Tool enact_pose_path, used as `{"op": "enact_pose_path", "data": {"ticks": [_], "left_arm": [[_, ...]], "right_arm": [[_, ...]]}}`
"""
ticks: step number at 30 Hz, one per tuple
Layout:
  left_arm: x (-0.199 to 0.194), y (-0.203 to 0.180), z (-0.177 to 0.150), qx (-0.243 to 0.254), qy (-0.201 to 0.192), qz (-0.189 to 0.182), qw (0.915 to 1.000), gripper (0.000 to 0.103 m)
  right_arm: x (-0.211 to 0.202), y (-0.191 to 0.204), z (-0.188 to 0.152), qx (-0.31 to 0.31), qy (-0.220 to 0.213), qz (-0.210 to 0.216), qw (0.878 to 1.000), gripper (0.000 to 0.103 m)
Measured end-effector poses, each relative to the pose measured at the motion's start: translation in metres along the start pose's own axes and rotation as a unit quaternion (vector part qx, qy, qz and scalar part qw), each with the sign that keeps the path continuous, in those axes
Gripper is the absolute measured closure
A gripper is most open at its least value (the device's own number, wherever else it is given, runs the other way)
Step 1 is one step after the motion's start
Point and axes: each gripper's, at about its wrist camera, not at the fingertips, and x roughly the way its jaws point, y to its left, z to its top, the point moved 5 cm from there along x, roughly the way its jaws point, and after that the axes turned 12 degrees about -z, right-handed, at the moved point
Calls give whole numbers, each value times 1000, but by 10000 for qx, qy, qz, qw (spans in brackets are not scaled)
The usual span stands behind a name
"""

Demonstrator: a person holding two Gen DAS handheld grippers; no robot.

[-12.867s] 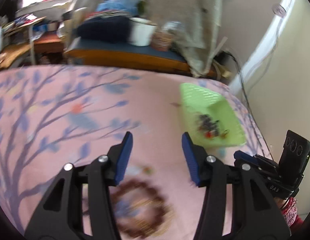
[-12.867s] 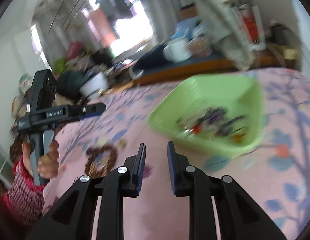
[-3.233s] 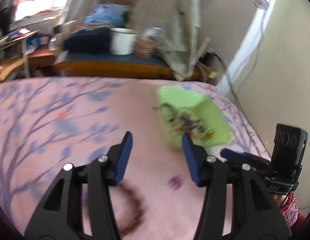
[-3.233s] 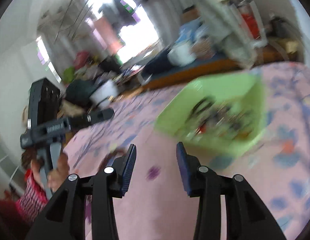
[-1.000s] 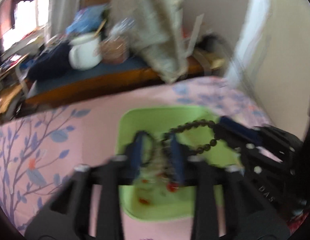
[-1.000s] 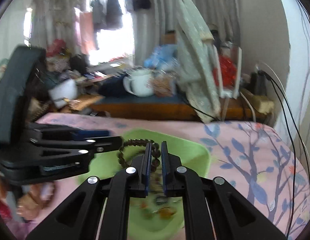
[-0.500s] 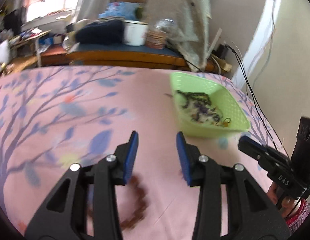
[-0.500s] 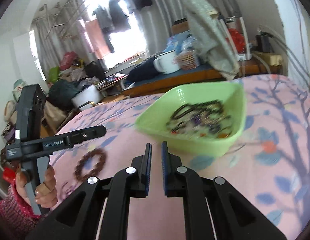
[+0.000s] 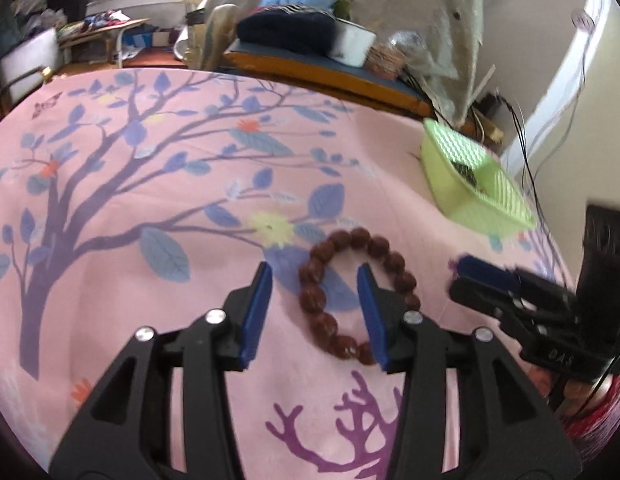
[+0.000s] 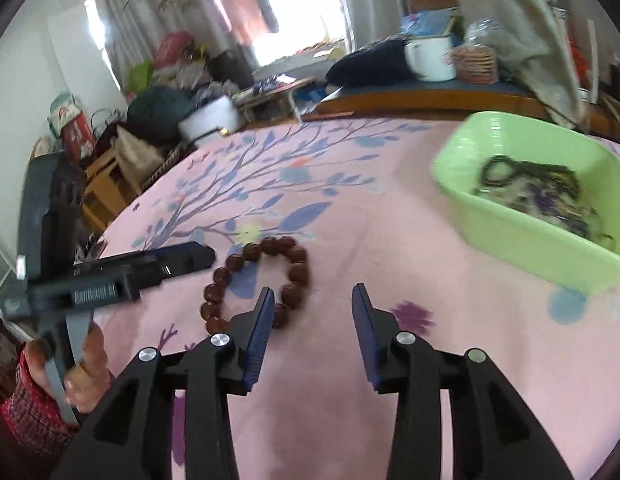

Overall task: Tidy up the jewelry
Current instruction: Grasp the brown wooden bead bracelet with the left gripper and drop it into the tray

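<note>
A brown bead bracelet (image 9: 351,294) lies flat on the pink tree-print cloth (image 9: 150,200). My left gripper (image 9: 314,276) is open and empty, its jaws straddling the bracelet's left side just above it. In the right wrist view the bracelet (image 10: 256,280) lies left of my right gripper (image 10: 313,294), which is open and empty, its left finger over the bracelet's near edge. A green basket (image 10: 525,236) with several dark bead strands in it stands at the right; it also shows in the left wrist view (image 9: 475,184).
The right gripper's body (image 9: 521,304) sits close at the right of the left wrist view. The left gripper's body (image 10: 110,268) and hand are at the left of the right wrist view. Beyond the table's far edge are a low bench with a white mug (image 10: 429,60) and clutter.
My right gripper has opened from shut. Both grippers have drawn away from the basket toward the brown bracelet, and my left gripper now straddles it.
</note>
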Motion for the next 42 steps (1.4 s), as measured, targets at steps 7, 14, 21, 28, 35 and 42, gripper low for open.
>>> {"op": "enact_pose_path", "data": {"ticks": [7, 14, 21, 28, 35, 42], "left_arm": [[17, -2, -14, 272, 236, 360, 9987, 76], [20, -9, -16, 288, 324, 184, 9989, 86], [36, -62, -34, 489, 719, -682, 9939, 86], [54, -141, 3, 1198, 709, -1196, 9830, 89], [71, -183, 88, 1706, 99, -914, 9810, 89], [115, -176, 129, 1618, -110, -496, 9855, 89]], "right_arm": [[37, 22, 7, -601, 437, -385, 9965, 91], [28, 15, -4, -603, 471, -26, 9971, 103], [-27, -40, -43, 142, 283, 121, 9994, 103], [-89, -82, -32, 562, -475, -166, 9972, 103], [-119, -119, 42, 479, -1323, -667, 9878, 103], [-80, -156, 68, 488, -1335, -1187, 9827, 103]]}}
